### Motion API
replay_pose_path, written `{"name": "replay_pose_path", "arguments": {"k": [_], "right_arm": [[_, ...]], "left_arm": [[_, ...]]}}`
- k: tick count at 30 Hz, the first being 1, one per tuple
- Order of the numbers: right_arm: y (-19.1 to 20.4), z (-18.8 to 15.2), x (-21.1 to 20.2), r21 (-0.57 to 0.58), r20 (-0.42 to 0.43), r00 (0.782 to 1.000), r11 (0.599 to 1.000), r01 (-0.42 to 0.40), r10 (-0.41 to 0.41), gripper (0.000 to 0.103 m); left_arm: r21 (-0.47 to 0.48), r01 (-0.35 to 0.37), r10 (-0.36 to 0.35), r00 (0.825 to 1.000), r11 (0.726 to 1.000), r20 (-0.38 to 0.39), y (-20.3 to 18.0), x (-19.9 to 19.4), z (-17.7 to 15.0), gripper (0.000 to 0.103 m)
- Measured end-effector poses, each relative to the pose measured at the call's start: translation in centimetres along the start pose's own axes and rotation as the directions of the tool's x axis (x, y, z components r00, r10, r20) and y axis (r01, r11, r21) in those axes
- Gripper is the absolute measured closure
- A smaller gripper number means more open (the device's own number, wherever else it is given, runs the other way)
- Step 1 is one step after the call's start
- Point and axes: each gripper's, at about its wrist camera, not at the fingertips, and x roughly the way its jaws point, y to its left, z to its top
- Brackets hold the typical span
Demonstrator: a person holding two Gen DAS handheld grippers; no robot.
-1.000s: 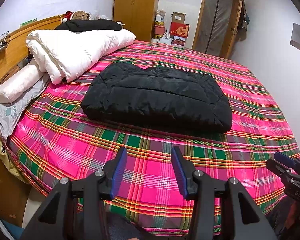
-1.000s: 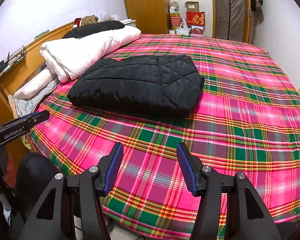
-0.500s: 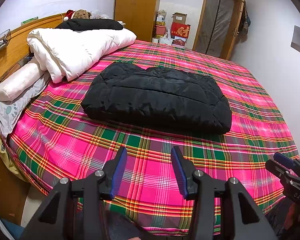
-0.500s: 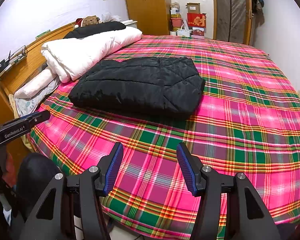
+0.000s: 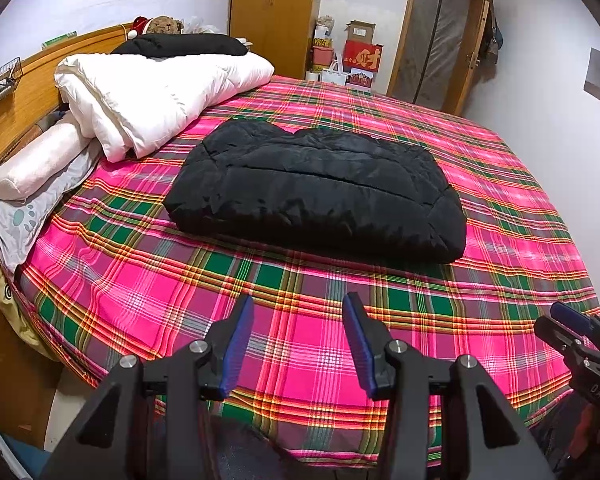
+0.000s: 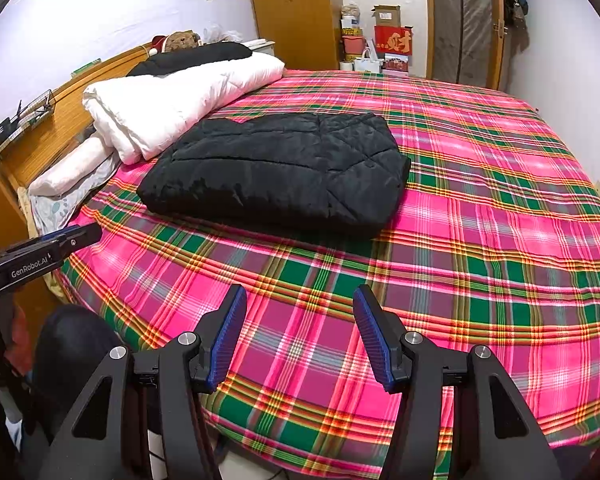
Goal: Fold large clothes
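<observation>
Bed with pink-green plaid sheet (image 5: 148, 292) (image 6: 480, 240) fills both views. Folded black quilted puffer jacket (image 5: 320, 188) (image 6: 276, 168) lies flat mid-bed, well ahead of both sets of fingers, touching neither. Jacket's long axis runs across the bed in the left wrist view, parallel to the near edge; collar end can't be told. Rolled white duvet (image 5: 152, 92) (image 6: 172, 104) sits just beside the jacket on the headboard side, with a second black folded garment (image 5: 180, 45) on top of it. Left gripper (image 5: 298, 344) over the near bed edge, blue-padded fingers spread wide, holding nothing. Right gripper (image 6: 300, 336) same: fingers wide, empty, low over the sheet.
</observation>
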Motion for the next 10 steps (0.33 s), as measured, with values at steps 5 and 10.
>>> {"name": "replay_pose_path", "arguments": {"k": [5,10], "right_arm": [[-0.16,-0.1,-0.1,0.003,0.004,1.0,1.0,0.0,0.0,0.047],[-0.46,-0.16,-0.32,0.007,0.009,1.0,1.0,-0.002,0.002,0.047]], "left_arm": [[-0.004,-0.01,0.01,1.0,1.0,0.006,0.08,0.01,-0.21,0.055],[-0.001,-0.015,0.015,1.0,1.0,-0.003,0.04,0.08,-0.25,0.055]]}}
